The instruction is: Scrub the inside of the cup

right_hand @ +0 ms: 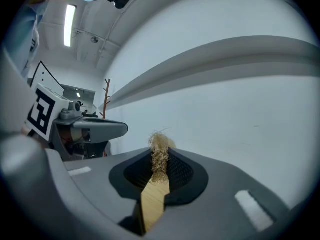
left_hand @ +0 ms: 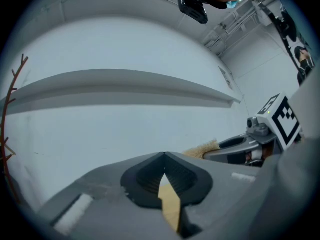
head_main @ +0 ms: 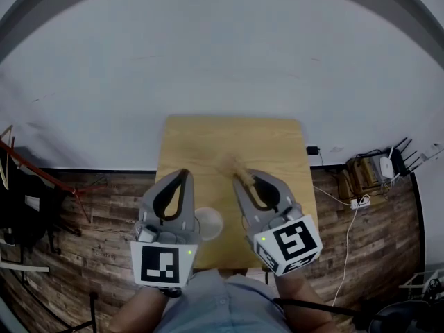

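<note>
A white cup (head_main: 209, 223) stands on the small wooden table (head_main: 229, 139) near its front edge, between the two grippers and below them. My left gripper (head_main: 184, 174) (left_hand: 164, 155) is shut with nothing in it, raised to the left of the cup. My right gripper (head_main: 243, 181) (right_hand: 160, 153) is shut on a brush (head_main: 233, 166) whose straw-coloured bristles (right_hand: 160, 146) stick out past the jaw tips. In the left gripper view the brush (left_hand: 202, 148) and right gripper (left_hand: 240, 147) show at the right. Both grippers point toward the white wall, and neither gripper view shows the cup.
The table stands against a white wall on a wood-plank floor. At the right on the floor lie a power strip with cables (head_main: 361, 202) and a white router (head_main: 386, 165). A red-brown coat stand (head_main: 24, 161) and dark clothing are at the left.
</note>
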Tool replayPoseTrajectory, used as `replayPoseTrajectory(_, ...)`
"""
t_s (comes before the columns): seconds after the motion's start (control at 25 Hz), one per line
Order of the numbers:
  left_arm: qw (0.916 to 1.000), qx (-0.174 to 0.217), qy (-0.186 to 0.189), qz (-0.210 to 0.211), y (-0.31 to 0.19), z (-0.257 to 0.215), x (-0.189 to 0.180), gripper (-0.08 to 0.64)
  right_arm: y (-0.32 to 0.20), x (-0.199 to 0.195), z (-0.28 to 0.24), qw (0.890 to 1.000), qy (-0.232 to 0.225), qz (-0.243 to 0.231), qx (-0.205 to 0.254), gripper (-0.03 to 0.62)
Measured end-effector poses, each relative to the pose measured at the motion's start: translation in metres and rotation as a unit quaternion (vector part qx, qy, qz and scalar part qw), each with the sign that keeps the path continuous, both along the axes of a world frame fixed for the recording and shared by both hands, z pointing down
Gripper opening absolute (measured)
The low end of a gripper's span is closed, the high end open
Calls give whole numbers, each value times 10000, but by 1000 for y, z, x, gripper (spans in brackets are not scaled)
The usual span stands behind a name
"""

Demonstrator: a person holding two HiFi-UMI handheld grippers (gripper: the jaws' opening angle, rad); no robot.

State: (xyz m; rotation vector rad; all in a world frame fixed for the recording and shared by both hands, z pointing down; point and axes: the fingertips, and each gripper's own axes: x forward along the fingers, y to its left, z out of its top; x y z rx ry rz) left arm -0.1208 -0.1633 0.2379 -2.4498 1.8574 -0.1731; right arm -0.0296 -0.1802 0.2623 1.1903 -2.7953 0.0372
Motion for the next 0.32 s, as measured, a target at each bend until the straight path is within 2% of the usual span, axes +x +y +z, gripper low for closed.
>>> replayPoseTrajectory(0.32, 10000, -28, 20, 52, -3, 4, 4, 21, -4, 0, 2, 10000, 7, -40, -7, 58)
